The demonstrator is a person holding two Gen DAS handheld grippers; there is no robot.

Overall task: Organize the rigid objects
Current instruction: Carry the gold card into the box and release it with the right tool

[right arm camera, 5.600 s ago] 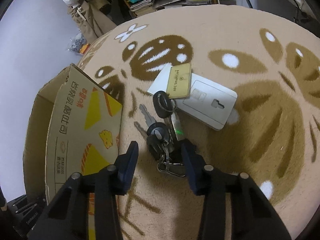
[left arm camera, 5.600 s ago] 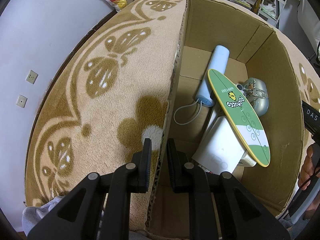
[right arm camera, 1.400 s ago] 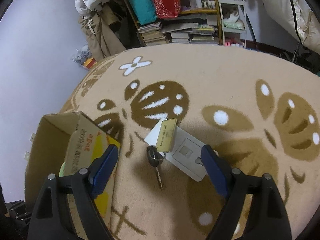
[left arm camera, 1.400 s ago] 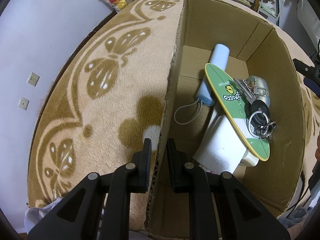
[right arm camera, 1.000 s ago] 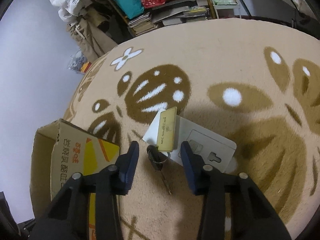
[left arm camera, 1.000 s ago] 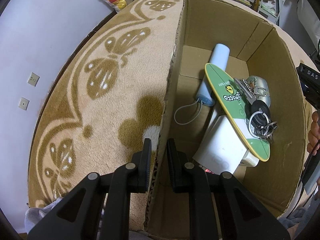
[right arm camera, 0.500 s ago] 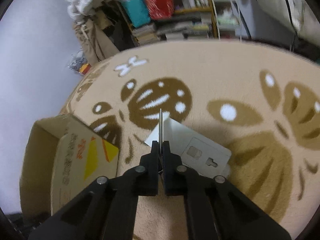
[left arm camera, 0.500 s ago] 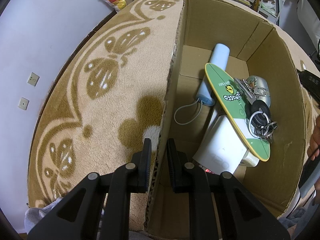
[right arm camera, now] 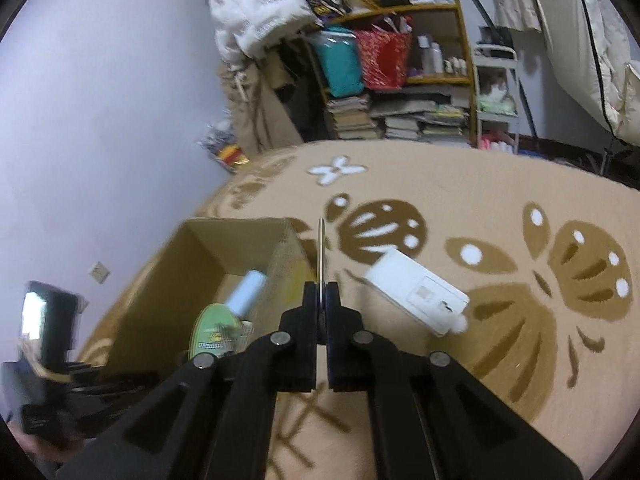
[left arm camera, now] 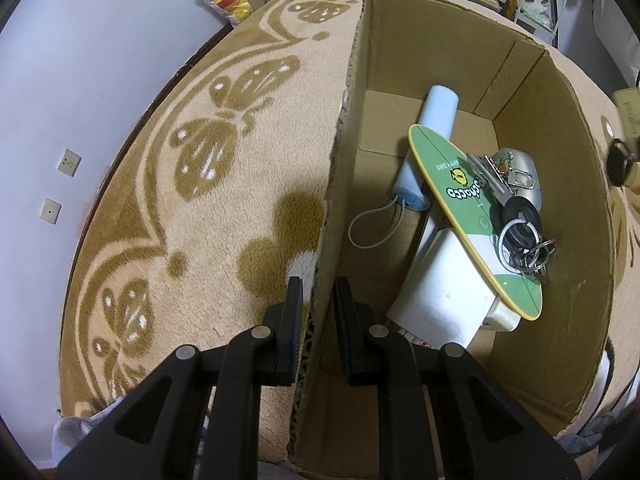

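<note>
My left gripper [left arm camera: 316,300] is clamped on the near wall of the cardboard box [left arm camera: 560,208], one finger outside against the blanket [left arm camera: 180,220] and one inside, so the box stays put while I load it. My right gripper [right arm camera: 321,300] is pinched together on a thin gold card [right arm camera: 321,248], held edge-on and upright so that only a sliver shows above the fingers. In the left wrist view a dark key head [left arm camera: 618,166] hangs at the far right edge beside the box rim; it looks tied to the card, though blur keeps me from being sure.

The box already holds a pale blue cylinder [left arm camera: 434,136] with a cord loop, a green oval board [left arm camera: 472,208] lying across a white box [left arm camera: 440,292], a key bunch [left arm camera: 520,232] on top of the board, and a silver rounded object [left arm camera: 524,176] behind them. A white flat package [right arm camera: 420,292] lies on the blanket, well apart from the box, not yet collected. I judge I am carrying the card toward the box opening.
</note>
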